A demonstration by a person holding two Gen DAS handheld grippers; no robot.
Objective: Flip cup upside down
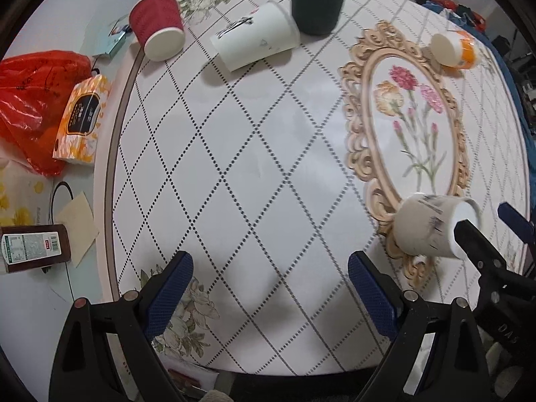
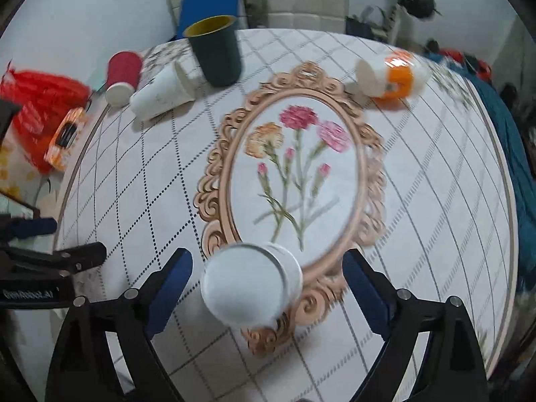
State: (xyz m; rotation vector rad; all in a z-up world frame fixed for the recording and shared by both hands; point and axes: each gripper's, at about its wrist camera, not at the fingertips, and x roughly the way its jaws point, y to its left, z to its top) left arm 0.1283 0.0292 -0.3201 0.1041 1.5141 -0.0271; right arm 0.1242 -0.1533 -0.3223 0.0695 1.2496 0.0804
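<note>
A white cup with grey markings (image 1: 432, 227) lies on its side on the table, over the lower edge of the printed oval frame. In the right wrist view its flat bottom (image 2: 249, 284) faces the camera, between the two open fingers of my right gripper (image 2: 264, 288), with a gap on each side. My right gripper also shows in the left wrist view (image 1: 489, 231), at the cup's mouth end. My left gripper (image 1: 268, 288) is open and empty over the bare checked cloth, left of the cup.
At the back stand a dark green cup (image 1: 318, 0) upright, a white paper cup (image 1: 254, 40) on its side, a red cup (image 1: 157, 30) tipped, and an orange-banded cup (image 1: 454, 48) on its side. A tissue box (image 1: 82, 120) and red bag (image 1: 33, 100) lie left of the table.
</note>
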